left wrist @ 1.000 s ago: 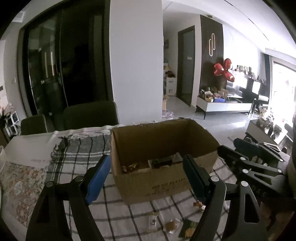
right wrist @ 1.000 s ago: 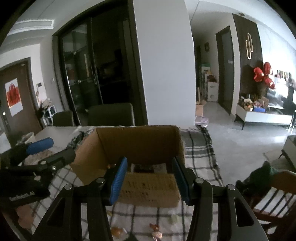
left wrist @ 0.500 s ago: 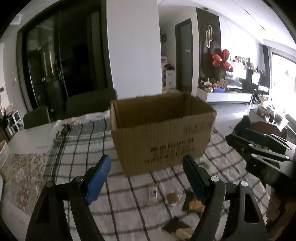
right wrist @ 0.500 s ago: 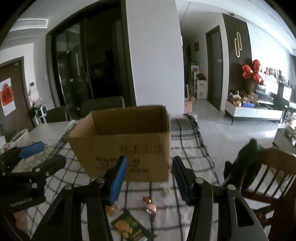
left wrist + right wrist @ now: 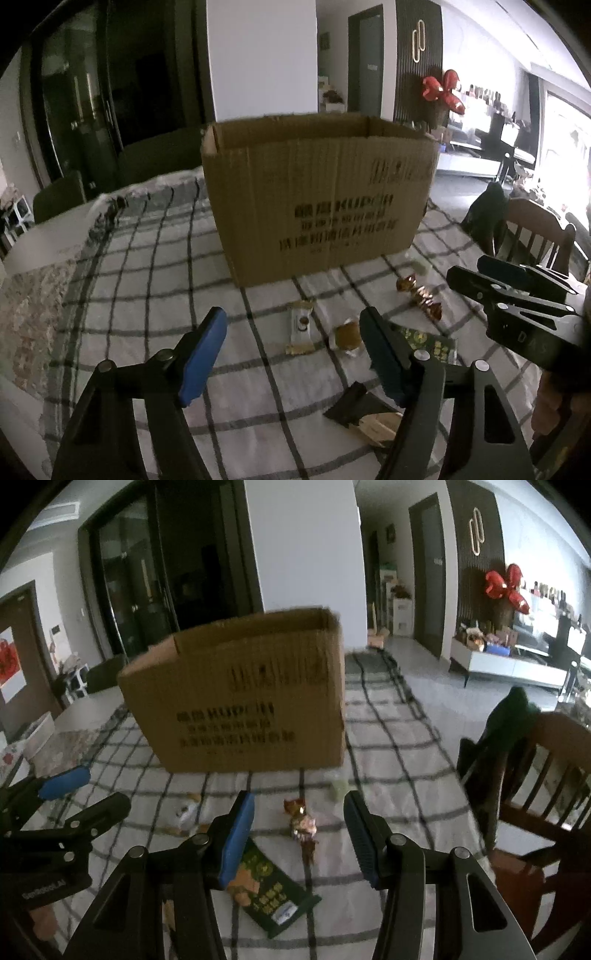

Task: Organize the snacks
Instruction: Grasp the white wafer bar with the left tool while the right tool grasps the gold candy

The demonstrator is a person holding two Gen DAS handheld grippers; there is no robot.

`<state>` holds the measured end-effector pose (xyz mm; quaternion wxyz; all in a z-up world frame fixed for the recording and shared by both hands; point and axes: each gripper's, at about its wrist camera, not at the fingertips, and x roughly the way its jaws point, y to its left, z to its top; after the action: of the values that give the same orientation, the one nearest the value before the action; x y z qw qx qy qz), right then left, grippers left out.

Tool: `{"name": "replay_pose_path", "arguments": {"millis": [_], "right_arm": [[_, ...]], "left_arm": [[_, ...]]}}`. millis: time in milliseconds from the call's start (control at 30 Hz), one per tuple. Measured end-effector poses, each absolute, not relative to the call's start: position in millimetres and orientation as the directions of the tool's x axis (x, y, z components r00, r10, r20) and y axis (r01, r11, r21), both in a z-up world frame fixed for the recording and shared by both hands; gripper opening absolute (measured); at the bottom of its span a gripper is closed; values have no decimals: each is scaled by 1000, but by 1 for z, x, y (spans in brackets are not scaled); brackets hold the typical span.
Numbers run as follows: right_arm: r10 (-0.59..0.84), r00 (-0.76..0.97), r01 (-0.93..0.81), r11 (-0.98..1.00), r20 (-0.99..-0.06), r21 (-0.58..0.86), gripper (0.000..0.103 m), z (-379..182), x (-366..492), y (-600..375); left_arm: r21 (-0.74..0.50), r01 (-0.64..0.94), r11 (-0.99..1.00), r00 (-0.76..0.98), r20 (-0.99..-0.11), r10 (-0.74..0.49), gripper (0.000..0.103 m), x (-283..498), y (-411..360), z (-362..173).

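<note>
Both grippers, left (image 5: 293, 345) & right (image 5: 299, 825), jaws wide apart w/ nothing held, above snacks (image 5: 301, 821) on cloth (image 5: 155, 295) near box (image 5: 317, 199).

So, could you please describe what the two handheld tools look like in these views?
Both tools match: the left tool and right tool have black angular frames with triangular cut-outs, silver rivets, and blue ribbed pads on their fingers. Faint pale lettering marks each body's side. No cables or sleeves are visible.
</note>
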<state>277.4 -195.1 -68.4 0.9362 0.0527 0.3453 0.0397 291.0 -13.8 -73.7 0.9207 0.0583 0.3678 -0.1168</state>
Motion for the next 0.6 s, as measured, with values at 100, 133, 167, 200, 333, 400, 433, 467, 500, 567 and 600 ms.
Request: {"name": "replay_pose_path", "arguments": {"millis": [100, 133, 167, 200, 333, 400, 433, 467, 500, 567, 600], "right_arm": [[124, 734, -34, 989, -668, 146, 52, -80, 283, -194], [125, 726, -32, 988, -676, 149, 51, -84, 285, -194], [127, 719, -30, 988, -683, 153, 51, -87, 287, -194], [130, 714, -29, 987, -688, 157, 51, -90, 288, -194], [132, 695, -22, 986, -707, 163, 47, -100, 291, -193], [135, 687, -22, 986, -714, 165, 43, -104, 293, -193], [135, 685, -22, 986, -716, 165, 43, -106, 294, -194], [135, 683, -22, 986, -718, 164, 43, -107, 295, -194], [133, 683, -21, 986, -718, 163, 41, -107, 295, -194], [133, 677, -24, 987, -724, 159, 36, -109, 298, -194], [136, 676, -27, 987, -724, 160, 34, -109, 298, -193]], "left_arm": [[5, 260, 966, 676, -715, -178, 70, 299, -13, -84], [-2, 261, 965, 668, -722, -182, 68, 301, -14, -86], [-7, 263, 965, 661, -727, -185, 67, 303, -14, -89], [-10, 263, 965, 655, -732, -186, 66, 305, -14, -92], [-19, 263, 965, 636, -748, -188, 60, 315, -15, -104], [-25, 268, 963, 626, -756, -194, 57, 319, -17, -108], [-27, 271, 962, 623, -757, -197, 55, 319, -18, -110], [-30, 273, 962, 617, -761, -199, 52, 321, -18, -112], [-33, 273, 962, 614, -763, -200, 51, 323, -19, -114], [-44, 271, 962, 605, -769, -206, 48, 327, -18, -118], [-51, 270, 962, 600, -772, -209, 46, 328, -18, -119]]}}
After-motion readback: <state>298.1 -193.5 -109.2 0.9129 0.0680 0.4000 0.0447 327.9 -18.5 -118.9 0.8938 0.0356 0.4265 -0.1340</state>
